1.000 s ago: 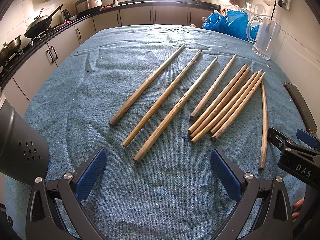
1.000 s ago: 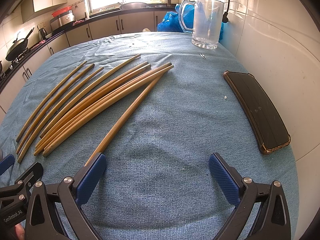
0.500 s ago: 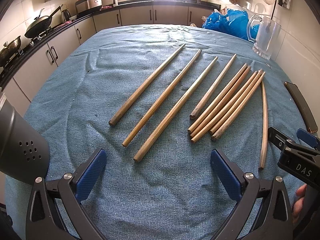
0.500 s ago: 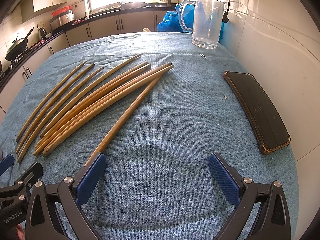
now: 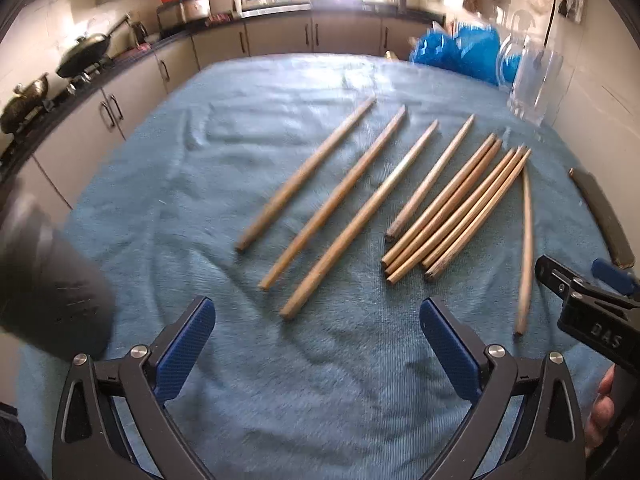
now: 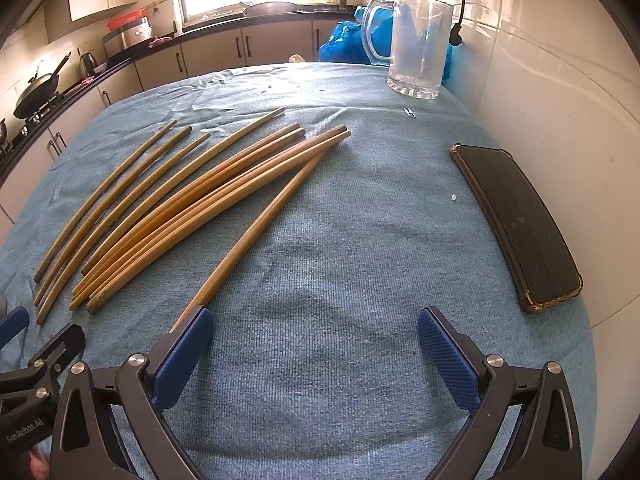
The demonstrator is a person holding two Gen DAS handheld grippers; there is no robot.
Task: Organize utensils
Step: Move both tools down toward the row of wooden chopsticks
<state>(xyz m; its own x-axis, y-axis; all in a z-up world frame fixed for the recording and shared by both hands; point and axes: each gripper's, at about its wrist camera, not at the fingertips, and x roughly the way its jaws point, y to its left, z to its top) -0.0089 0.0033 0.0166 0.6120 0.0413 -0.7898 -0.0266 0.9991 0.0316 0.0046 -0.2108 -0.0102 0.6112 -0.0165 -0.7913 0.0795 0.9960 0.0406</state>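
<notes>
We hold our left gripper point(image 5: 318, 344) and right gripper point(image 6: 314, 344) wide open and empty above the desk point(image 6: 340, 280), chopsticks point(image 5: 440, 208) spread ahead.

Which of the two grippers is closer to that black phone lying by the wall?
Right. The black phone lies just ahead-right of the right gripper; the left gripper sits farther away, beyond the wooden chopsticks.

I see matt wooden chopsticks point(image 6: 208, 200) on a coarse, ribbed blue cloth point(image 6: 340, 260). My right gripper point(image 6: 312, 354) has textured blue pads point(image 6: 448, 364) on black plastic. The pitcher point(image 6: 420, 44) looks clear, the phone point(image 6: 516, 220) glossy.
</notes>
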